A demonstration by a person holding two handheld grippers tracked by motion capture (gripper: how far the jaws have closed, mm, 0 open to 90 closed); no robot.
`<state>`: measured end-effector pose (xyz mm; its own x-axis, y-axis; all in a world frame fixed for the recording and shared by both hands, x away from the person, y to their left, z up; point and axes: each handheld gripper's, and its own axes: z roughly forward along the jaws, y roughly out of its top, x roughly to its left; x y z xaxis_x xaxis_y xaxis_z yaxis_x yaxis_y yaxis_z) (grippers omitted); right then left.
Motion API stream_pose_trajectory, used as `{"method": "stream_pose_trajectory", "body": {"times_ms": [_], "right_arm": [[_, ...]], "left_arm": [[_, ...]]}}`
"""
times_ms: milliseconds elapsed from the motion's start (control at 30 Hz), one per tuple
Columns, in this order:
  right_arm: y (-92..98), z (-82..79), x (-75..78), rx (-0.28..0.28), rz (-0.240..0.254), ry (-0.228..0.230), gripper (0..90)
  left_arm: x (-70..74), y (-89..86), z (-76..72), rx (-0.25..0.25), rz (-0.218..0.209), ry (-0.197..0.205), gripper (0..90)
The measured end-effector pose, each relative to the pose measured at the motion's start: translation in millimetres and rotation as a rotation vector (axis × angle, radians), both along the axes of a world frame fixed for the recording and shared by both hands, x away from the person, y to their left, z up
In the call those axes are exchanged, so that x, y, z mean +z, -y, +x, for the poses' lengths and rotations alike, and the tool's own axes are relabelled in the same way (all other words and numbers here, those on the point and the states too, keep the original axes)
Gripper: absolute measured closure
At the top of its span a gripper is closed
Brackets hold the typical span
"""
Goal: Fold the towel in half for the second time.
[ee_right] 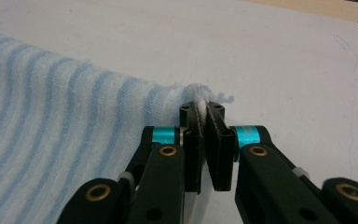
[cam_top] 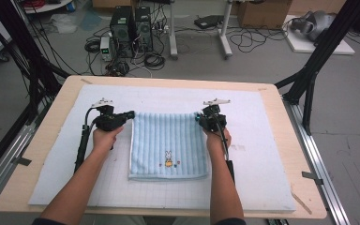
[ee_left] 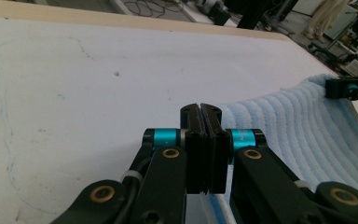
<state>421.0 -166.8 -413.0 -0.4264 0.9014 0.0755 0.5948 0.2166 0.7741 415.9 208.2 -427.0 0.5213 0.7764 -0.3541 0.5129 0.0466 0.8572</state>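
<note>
A light blue striped towel [cam_top: 168, 145] with a small rabbit stitched near its front edge lies flat on the white mat [cam_top: 262, 140]. My left gripper [cam_top: 132, 114] is at the towel's far left corner. In the left gripper view its jaws [ee_left: 200, 109] are pressed together, and the towel [ee_left: 298, 121] runs in behind and under them. My right gripper [cam_top: 199, 117] is at the far right corner. In the right gripper view it [ee_right: 203, 109] is shut on a bunched tuft of the towel [ee_right: 51, 121]. The right gripper [ee_left: 349, 88] also appears far off in the left gripper view, pinching that corner.
The mat covers most of a wooden table [cam_top: 293, 140]. Black frame posts [cam_top: 314, 70] stand at both far sides. Computer towers [cam_top: 131, 28] and cables sit on the floor beyond the far edge. White mat stretches bare on both sides of the towel.
</note>
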Motion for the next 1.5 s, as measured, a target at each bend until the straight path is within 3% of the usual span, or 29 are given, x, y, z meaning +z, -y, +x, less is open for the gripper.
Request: {"method": "stream_pose_trajectory", "body": {"times_ms": [167,433,667,867,1000,1200,1267,1367,1500], "right_arm": [[3.7,-10.3,6.4,0.026,0.026,0.026,86.1],[11.6,-31.7,6.4,0.066,0.088,0.029,86.2],[15.3,-48.5,4.8,0.096,0.102,0.014,85.8],[18.4,-63.7,5.5,0.113,0.107,0.028,85.6],[21.8,-75.4,3.7,0.115,0.141,0.032,85.3],[24.6,-92.1,1.6,0.135,0.167,0.043,85.2],[26.8,-97.1,0.1,0.138,0.175,0.044,85.2],[29.2,-103.0,-2.4,0.142,0.180,0.036,85.1],[32.3,-111.7,-4.7,0.154,0.192,0.042,85.0]], "left_arm": [[7.6,1.1,-8.7,-0.020,0.003,0.015,88.2],[12.0,1.5,-30.4,-0.044,0.011,0.034,88.1],[8.9,-2.4,-47.4,-0.062,0.002,0.035,88.1],[9.6,-4.7,-60.6,-0.076,-0.009,0.046,88.1],[10.0,-4.2,-68.4,-0.091,0.012,0.043,88.0],[9.1,-5.4,-83.1,-0.099,-0.021,0.054,88.0],[8.1,-6.4,-87.9,-0.111,-0.003,0.048,88.0],[7.1,-6.3,-96.4,-0.112,-0.023,0.052,88.0],[3.5,-6.1,-108.5,-0.131,-0.005,0.045,87.9]]}}
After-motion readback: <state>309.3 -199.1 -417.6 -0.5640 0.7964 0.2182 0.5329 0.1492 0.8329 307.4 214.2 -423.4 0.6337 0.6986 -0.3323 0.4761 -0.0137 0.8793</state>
